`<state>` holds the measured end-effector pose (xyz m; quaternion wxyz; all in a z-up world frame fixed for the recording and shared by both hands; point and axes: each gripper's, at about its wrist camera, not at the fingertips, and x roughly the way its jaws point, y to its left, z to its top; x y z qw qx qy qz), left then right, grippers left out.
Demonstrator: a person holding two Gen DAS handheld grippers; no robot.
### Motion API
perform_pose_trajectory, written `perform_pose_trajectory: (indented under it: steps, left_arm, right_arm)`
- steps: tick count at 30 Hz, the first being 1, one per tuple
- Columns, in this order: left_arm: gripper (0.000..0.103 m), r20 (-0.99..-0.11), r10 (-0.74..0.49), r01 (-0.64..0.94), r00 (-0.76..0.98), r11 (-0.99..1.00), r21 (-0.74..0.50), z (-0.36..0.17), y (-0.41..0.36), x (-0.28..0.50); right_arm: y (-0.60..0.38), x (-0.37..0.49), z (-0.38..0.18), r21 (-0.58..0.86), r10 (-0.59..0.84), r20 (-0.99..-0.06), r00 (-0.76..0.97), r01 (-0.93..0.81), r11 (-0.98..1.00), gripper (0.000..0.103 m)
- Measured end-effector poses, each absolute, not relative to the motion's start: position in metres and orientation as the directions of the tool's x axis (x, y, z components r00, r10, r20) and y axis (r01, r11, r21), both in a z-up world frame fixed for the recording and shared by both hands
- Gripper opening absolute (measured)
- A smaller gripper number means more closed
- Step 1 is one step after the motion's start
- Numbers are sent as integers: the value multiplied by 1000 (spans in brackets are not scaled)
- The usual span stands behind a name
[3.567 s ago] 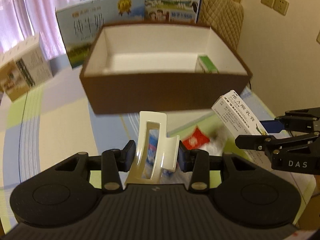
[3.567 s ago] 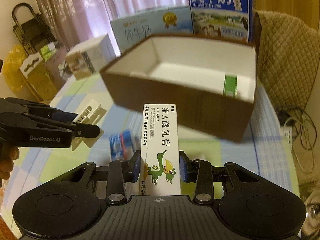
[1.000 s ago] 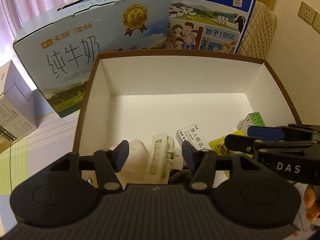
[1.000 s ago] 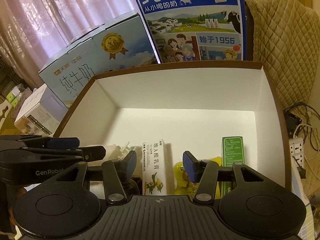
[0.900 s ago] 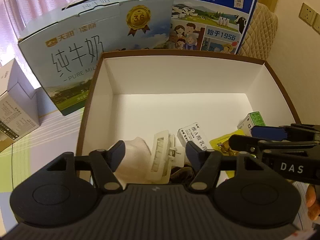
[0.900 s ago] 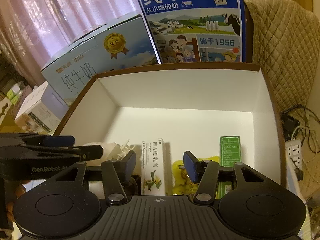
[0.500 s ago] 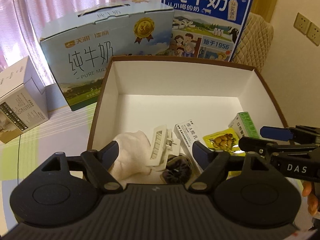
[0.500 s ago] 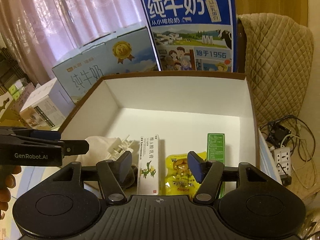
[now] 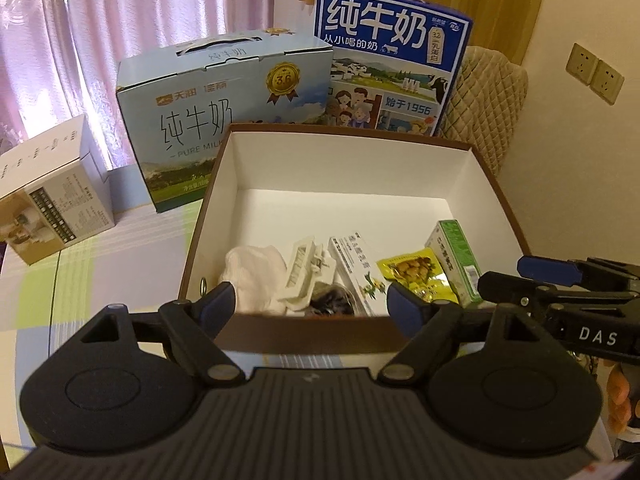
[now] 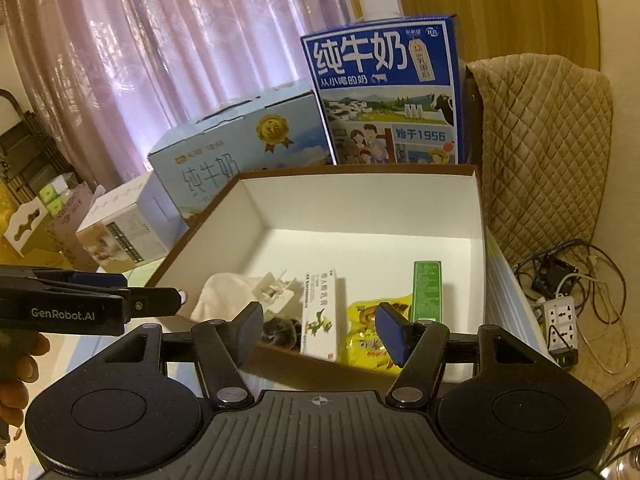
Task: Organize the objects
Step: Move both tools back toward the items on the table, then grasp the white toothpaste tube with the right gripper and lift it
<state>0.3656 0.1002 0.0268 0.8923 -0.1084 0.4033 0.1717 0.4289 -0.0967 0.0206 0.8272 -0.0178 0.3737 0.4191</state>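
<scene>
Brown box (image 9: 304, 334) holds cloth (image 9: 256, 276), hair clip (image 9: 301, 272), ointment carton (image 9: 356, 276), snack packet (image 9: 416, 274).

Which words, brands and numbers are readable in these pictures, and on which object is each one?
"纯牛奶", "从小喝的奶", "始于1956": dark blue milk box.
"天润", "纯牛奶", "PURE MILK" (end hidden), "3.6": light blue milk box.
"DAS": right gripper.
"GenRobot.AI": left gripper.
Print on the white carton, green carton, yellow packet and white box: too small or blurred.
</scene>
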Motion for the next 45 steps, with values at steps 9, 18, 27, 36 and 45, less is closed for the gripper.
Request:
perform_pose_trajectory:
  steps: [9,18,27,36,45]
  left_arm:
    - [80,-766,198,-396,612,915,-81,31,75,327]
    - [80,-777,182,-402,602,910,-99,29,58,292]
    - [80,-789,176,-422,589,899,-114,22,51,257]
    - [80,-813,182,-454,553,884,-112,5,47,221]
    - [80,-833,199,-484,516,870,-91,-8,44,201]
  right_arm:
    - [-120,395,23,296,691,-635,346,-717,631,59]
    - [-139,368,22,297,683,-647,339,-713,635,59]
    - [-158,345,8,290,659,-677,328,-704,649,59]
    - [-178,330,-17,277,609,-733,303,-685,674,42]
    - [-187,320,-35,267,574,-771,275,-680,683,37]
